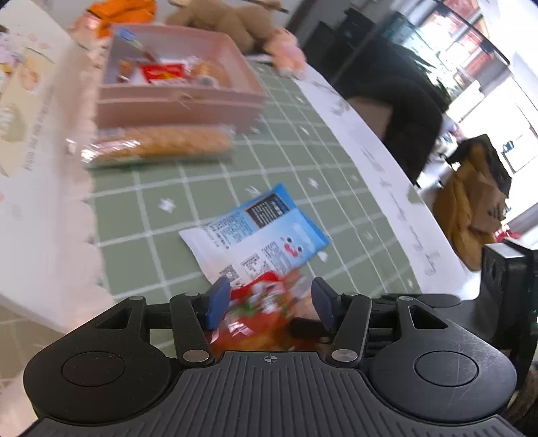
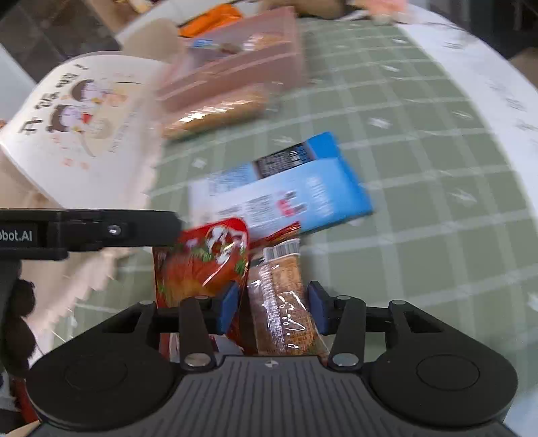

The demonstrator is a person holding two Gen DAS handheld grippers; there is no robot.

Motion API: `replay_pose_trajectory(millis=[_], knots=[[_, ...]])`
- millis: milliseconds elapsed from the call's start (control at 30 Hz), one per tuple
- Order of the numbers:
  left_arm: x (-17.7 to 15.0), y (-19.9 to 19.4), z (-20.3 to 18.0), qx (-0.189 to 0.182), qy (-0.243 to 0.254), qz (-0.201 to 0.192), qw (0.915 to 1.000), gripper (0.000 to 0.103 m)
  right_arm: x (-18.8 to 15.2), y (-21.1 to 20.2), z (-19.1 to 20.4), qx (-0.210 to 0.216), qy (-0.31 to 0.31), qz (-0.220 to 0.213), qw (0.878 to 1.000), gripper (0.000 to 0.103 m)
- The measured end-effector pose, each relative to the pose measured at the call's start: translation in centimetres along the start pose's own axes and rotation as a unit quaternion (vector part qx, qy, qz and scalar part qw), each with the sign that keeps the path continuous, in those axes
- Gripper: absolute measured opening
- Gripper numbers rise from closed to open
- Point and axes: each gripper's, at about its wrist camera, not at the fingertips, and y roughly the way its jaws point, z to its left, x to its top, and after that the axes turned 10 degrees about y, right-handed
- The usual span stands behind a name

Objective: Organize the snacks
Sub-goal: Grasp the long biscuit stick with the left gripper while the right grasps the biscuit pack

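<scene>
Nearest the lens, well short of the pink tray (image 1: pixel 181 107): left gripper (image 1: pixel 270 301) clamped on a red snack packet (image 1: pixel 259 302), blue pads against its crinkled sides, jaws standing wide around it. Just beside it, right gripper (image 2: pixel 273 304) closed on a brown bar in clear wrap (image 2: pixel 285 302), barcode end pointing toward the tray, the red packet's edge brushing the same gripper's left pad. Both snacks apparently off the surface, both on the near side of the tray.

Between grippers and tray: blue-and-white packet (image 1: pixel 259 232) lying flat, printed back upward, on a green cloth with a white grid (image 1: pixel 302 151). Closer to the tray, touching or nearly touching its front wall, a long clear pack of golden biscuits (image 1: pixel 161 144), blurred.

Inside the tray: several small packets, one red, the rest too smeared to tell apart.

Left of the tray: white box with cartoon print (image 1: pixel 27 84) and a scalloped cream cloth edge (image 1: pixel 67 235). Right of the tray: the cloth's white lettered border (image 1: pixel 386 161) along the table's curved edge.

Behind the tray: orange packets (image 1: pixel 121 10) and a brown plush toy (image 1: pixel 232 20). Farther off, past the table edge: a dark bulky shape, a tan bag (image 1: pixel 470 208), and bright windows (image 1: pixel 487 50).
</scene>
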Motion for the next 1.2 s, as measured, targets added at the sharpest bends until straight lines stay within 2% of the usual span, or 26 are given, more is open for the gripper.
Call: replay_pose_trajectory(millis=[100, 167, 233, 300, 367, 433, 500, 600, 700, 833, 900, 967, 1033, 1100, 1200], knots=[[0.3, -0.7, 0.9, 0.019, -0.002, -0.007, 0.9998, 0.058, 0.8, 0.6, 1.4, 0.011, -0.013, -0.008, 1.000, 0.044], [0.9, -1.0, 1.7, 0.033, 0.003, -0.018, 0.9993, 0.058, 1.0, 0.3, 1.7, -0.002, -0.028, -0.020, 0.999, 0.044], [2.7, -0.9, 2.3, 0.056, 0.038, -0.044, 0.9968, 0.058, 1.2, -0.2, 1.2, -0.024, -0.042, -0.031, 0.998, 0.044], [4.9, 0.0, 2.8, 0.096, 0.104, -0.070, 0.9875, 0.058, 1.2, -0.9, 0.4, -0.036, -0.042, -0.033, 0.998, 0.045], [7.2, 1.7, 3.2, 0.137, 0.175, -0.079, 0.9719, 0.058, 1.2, -1.7, -0.4, -0.050, -0.039, -0.034, 0.997, 0.045], [9.2, 3.6, 3.8, 0.157, 0.231, -0.057, 0.9583, 0.054, 1.0, -2.5, -0.8, -0.071, -0.045, -0.041, 0.996, 0.047], [10.4, 5.2, 4.4, 0.161, 0.261, -0.019, 0.9517, 0.052, 0.4, -3.4, -1.4, -0.088, -0.050, -0.048, 0.994, 0.053], [10.6, 7.2, 5.6, 0.140, 0.244, 0.034, 0.9589, 0.053, 0.0, -3.8, -2.3, -0.093, -0.045, -0.042, 0.994, 0.056], [9.8, 8.5, 6.0, 0.147, 0.252, 0.052, 0.9551, 0.059, 0.0, -3.4, -2.6, -0.102, -0.042, -0.041, 0.993, 0.056], [9.0, 8.2, 5.7, 0.143, 0.243, 0.062, 0.9574, 0.055, 1.0, -3.1, -1.6, -0.092, -0.043, -0.051, 0.993, 0.056], [8.3, 7.3, 5.5, 0.125, 0.217, 0.074, 0.9652, 0.045, 1.7, -2.8, -0.7, -0.085, -0.049, -0.061, 0.993, 0.058], [7.2, 6.3, 5.8, 0.093, 0.164, 0.087, 0.9783, 0.039, 2.3, -2.5, 0.2, -0.075, -0.053, -0.067, 0.994, 0.062], [6.0, 5.4, 6.1, 0.070, 0.112, 0.097, 0.9864, 0.038, 2.8, -1.5, 1.1, -0.068, -0.061, -0.064, 0.994, 0.064], [4.2, 4.3, 5.7, 0.064, 0.080, 0.101, 0.9896, 0.037, 3.0, -0.3, 2.0, -0.069, -0.070, -0.056, 0.994, 0.064], [2.0, 3.1, 4.9, 0.076, 0.063, 0.093, 0.9907, 0.037, 3.1, 1.9, 3.0, -0.071, -0.070, -0.036, 0.994, 0.064]])
